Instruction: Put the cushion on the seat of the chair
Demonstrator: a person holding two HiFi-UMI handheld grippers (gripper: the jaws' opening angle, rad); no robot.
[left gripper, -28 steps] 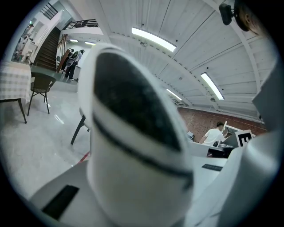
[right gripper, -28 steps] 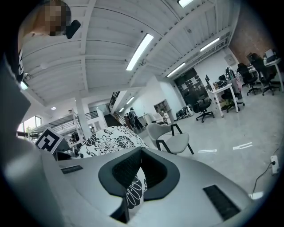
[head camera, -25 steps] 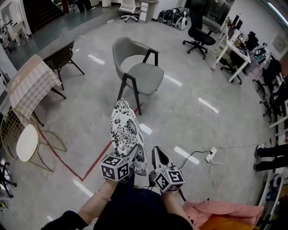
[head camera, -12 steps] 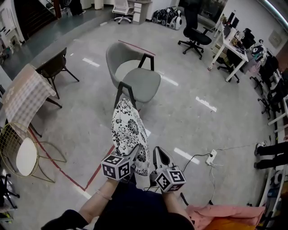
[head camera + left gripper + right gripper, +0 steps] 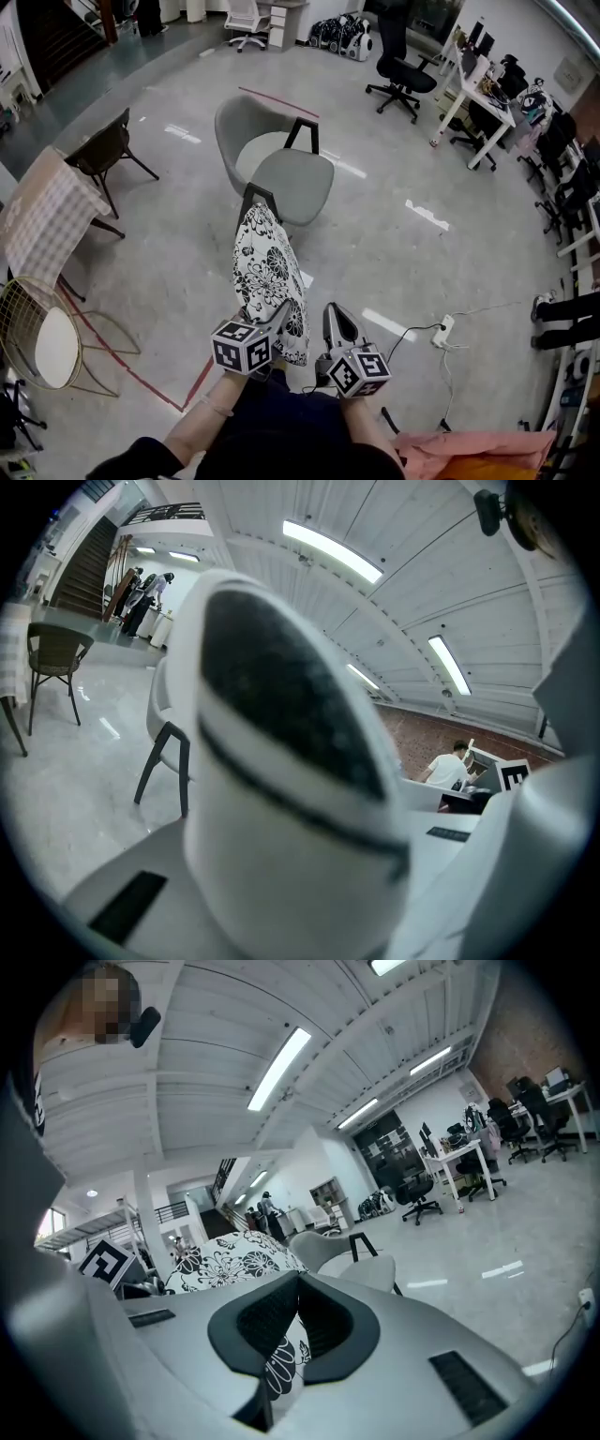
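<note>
Head view shows the black-and-white floral fabric cushion [image 5: 267, 281] held up on edge in mid-air, near the person and well above the glossy grey floor [image 5: 422, 262]; it is not yet on the chair. The grey shell chair with dark legs [image 5: 281, 173] stands farther off, straight beyond the cushion's top edge, its padded seat bare and facing up.

The left gripper [image 5: 279, 317] has its jaws clamped on the cushion's near lower edge; in the left gripper view the cushion [image 5: 281, 789] fills the middle as a blurred pale bulk, which fits a grip close to the camera. The right gripper [image 5: 336, 323] sits just to the right of it; in the right gripper view its jaws meet at the tips with a strip of the floral fabric [image 5: 279, 1365] caught in the gap behind them, so I judge it pinches the same near edge.

Gripping one edge with both jaws probably keeps the soft cushion from folding or swinging; standing it upright also leaves the chair in sight on either side of it.

By my reading the step in hand is the carry to the chair; next the cushion must be tipped flat over the seat. A thin pinch on loose fabric could slip then.
</note>
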